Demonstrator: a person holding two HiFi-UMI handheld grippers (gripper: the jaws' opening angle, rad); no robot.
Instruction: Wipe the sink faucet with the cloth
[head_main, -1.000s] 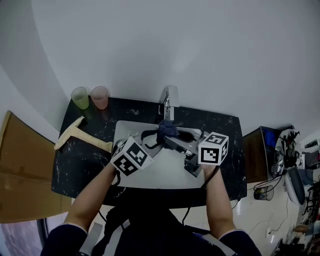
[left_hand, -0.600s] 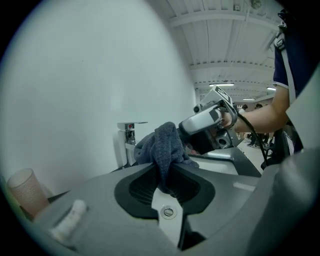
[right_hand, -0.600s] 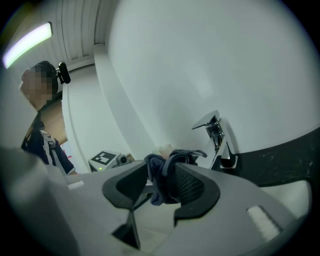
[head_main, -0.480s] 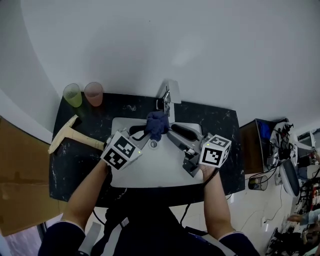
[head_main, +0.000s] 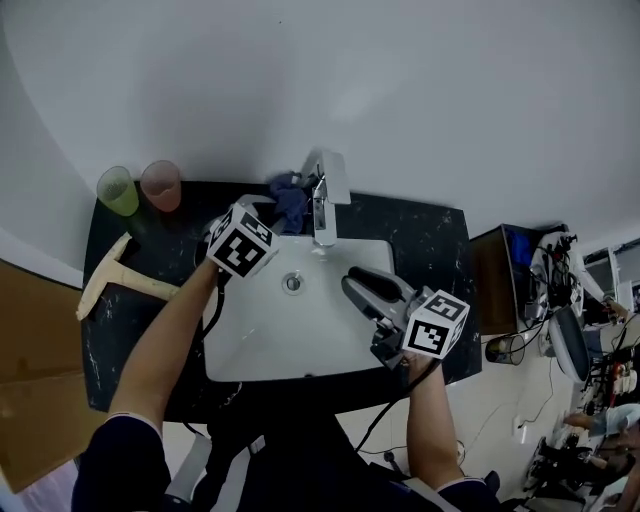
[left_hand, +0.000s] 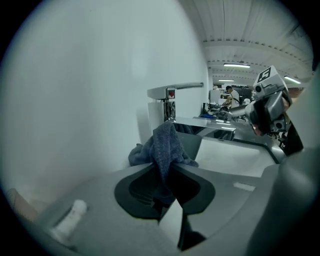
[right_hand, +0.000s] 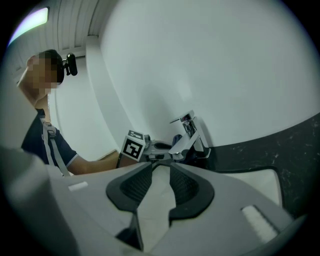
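The chrome faucet (head_main: 322, 195) stands at the back of the white sink (head_main: 250, 345). A dark blue cloth (head_main: 289, 199) is bunched against its left side. My left gripper (head_main: 274, 207) is shut on that cloth; its jaws have just been closing on it. In the left gripper view the cloth (left_hand: 163, 145) hangs pinched in the left gripper (left_hand: 167, 167), with the faucet (left_hand: 169, 100) just behind. My right gripper (head_main: 358, 284) hovers over the basin's right part; its jaws have just been closing, still open with nothing between them. The right gripper (right_hand: 161, 167) faces the faucet (right_hand: 190, 134) from a distance.
A green cup (head_main: 118, 190) and a pink cup (head_main: 160, 184) stand at the back left of the black countertop (head_main: 430, 245). A wooden T-shaped tool (head_main: 125, 275) lies left of the sink. The drain (head_main: 292, 283) sits mid-basin. Cardboard (head_main: 30, 420) leans at the far left.
Both grippers were at the cloth over the basin. The left gripper has carried the cloth back and left to the faucet's side; the right gripper let go and drew away to the front right.
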